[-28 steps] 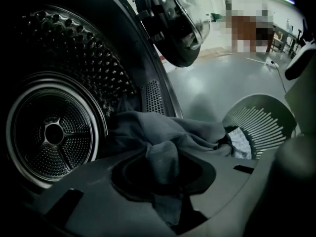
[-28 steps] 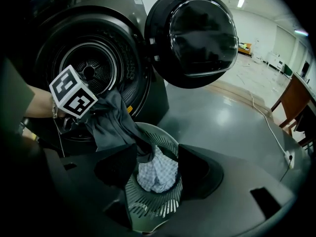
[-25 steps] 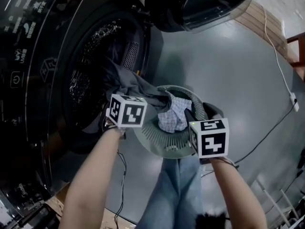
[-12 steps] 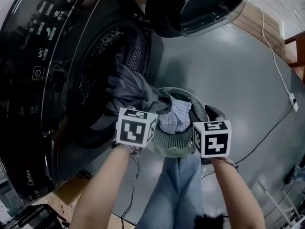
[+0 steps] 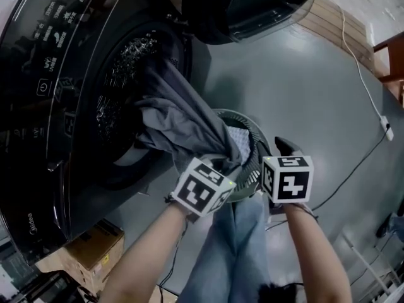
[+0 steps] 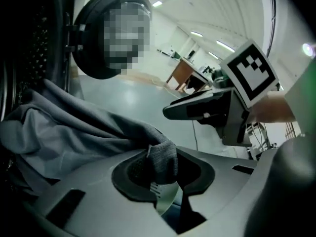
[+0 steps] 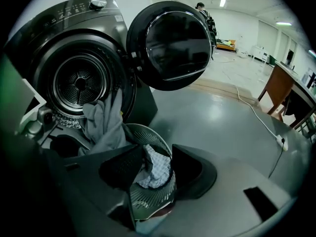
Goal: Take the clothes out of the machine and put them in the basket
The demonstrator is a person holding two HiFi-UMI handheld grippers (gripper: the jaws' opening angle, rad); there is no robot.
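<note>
A large grey garment (image 5: pixel 177 118) stretches from the black machine's drum (image 5: pixel 120 81) down to the round slatted basket (image 5: pixel 254 130) on the floor. My left gripper (image 5: pixel 227 169) hangs at the basket's near rim, shut on the garment's ribbed cuff (image 6: pixel 163 157). A pale checked cloth (image 5: pixel 238 139) lies in the basket. My right gripper (image 5: pixel 281 149) hovers at the basket's right side. Its jaws have just been closing and stand apart with nothing between them. In the right gripper view only the basket (image 7: pixel 148 137) and the checked cloth (image 7: pixel 155 174) show beyond them.
The machine's round door (image 5: pixel 252 5) hangs open above the basket. A cable (image 5: pixel 372 93) runs over the grey floor at right. A cardboard box (image 5: pixel 88 245) sits by the machine's lower corner. The person's jeans (image 5: pixel 233 245) are right behind the basket.
My left gripper has swung right from the drum mouth to the basket, drawing the grey garment out after it. The right gripper has shifted only slightly.
</note>
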